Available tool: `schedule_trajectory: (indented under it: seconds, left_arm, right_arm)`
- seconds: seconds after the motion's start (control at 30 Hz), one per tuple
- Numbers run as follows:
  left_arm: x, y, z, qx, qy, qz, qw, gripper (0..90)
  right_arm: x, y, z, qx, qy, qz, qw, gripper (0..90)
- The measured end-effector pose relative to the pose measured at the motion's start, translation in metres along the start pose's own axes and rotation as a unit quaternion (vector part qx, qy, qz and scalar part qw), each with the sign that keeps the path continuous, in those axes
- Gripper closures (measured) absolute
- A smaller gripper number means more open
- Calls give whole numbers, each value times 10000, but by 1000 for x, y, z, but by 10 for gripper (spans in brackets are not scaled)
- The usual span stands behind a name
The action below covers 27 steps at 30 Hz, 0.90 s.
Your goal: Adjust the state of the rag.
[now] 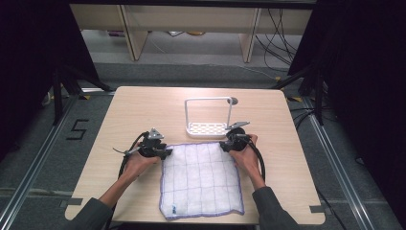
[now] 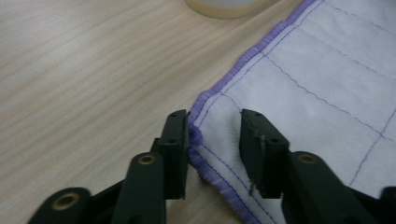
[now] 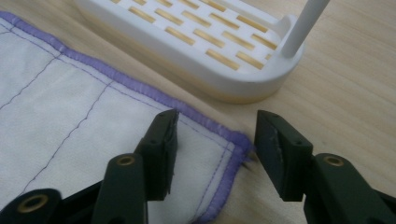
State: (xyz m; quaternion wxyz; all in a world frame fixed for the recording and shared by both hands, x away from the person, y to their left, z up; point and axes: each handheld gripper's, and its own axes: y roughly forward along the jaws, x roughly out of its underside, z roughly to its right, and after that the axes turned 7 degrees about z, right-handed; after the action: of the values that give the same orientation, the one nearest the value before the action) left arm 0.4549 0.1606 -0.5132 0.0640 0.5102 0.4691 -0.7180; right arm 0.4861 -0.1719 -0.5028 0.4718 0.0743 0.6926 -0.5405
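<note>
Grasp stage: your left gripper (image 1: 164, 152) and right gripper (image 1: 225, 145), jaws parted, straddle the far corners of the white dishcloth (image 1: 201, 179) lying flat at the bench's (image 1: 139, 110) 6 o'clock edge. Next, close both, then lift.

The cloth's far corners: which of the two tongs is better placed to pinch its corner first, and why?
Left. The left tongs already straddle a raised fold at the cloth corner, jaws close on both sides. The right tongs gape wider, one jaw over the cloth, the other beyond its hem, with the corner lying flat.
</note>
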Motion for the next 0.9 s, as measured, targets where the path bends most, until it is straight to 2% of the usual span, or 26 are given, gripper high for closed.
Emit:
schedule_trajectory:
  seconds: [0.03,0.07,0.13,0.17,0.2,0.23,0.27,0.3,0.33,0.37,0.4,0.43,0.47,0.53,0.57,0.63,0.83,0.9]
  left_arm:
    - [0,0,0,24,93,8,10000,668]
    - [0,1,2,67,41,45,10000,708]
    - [0,1,2,118,102,30,9999,770]
    - [0,1,4,133,92,63,9998,795]
    - [0,1,4,136,110,63,9998,815]
    - [0,1,4,147,134,61,9998,825]
    - [0,1,4,164,138,85,9997,833]
    - [1,1,4,184,115,101,9997,837]
    - [1,1,3,194,120,105,9997,841]
    - [1,1,3,196,130,109,9997,842]
    - [0,0,3,200,132,147,9996,843]
    - [0,0,2,212,157,162,9995,844]
    - [-1,-1,2,201,146,202,9995,845]
    - [-3,-3,2,210,143,283,9993,845]
    - [-5,-4,2,215,151,325,9991,845]
    - [-7,-6,2,210,165,417,9988,846]
    - [-13,-12,3,223,187,563,9980,845]
    - [-16,-14,3,251,120,624,9977,845]
  right_arm:
    - [1,1,1,-16,-65,52,10000,542]
    - [0,1,0,-55,21,43,10000,567]
    - [2,2,0,-114,47,161,9998,644]
    - [1,0,0,-218,147,62,9996,691]
    - [2,0,-2,-254,263,137,9992,741]
    - [2,-1,-2,-304,174,53,9994,772]
    - [2,0,-2,-337,113,90,9993,815]
    - [2,-2,-4,-360,212,7,9991,838]
    - [2,-1,-6,-309,152,103,9994,854]
    - [1,-3,-6,-307,93,7,9995,860]
    - [1,-3,-6,-325,57,11,9995,864]
    - [1,-2,-8,-301,97,124,9994,866]
    - [0,-5,-7,-342,84,62,9994,868]
    - [-1,-8,-5,-316,76,241,9992,870]
    - [-4,-13,-5,-345,127,178,9992,871]
    - [-5,-17,-3,-296,10,377,9988,872]
    - [-11,-32,-2,-371,-43,481,9981,874]
    - [-12,-35,-1,-377,-27,569,9977,875]
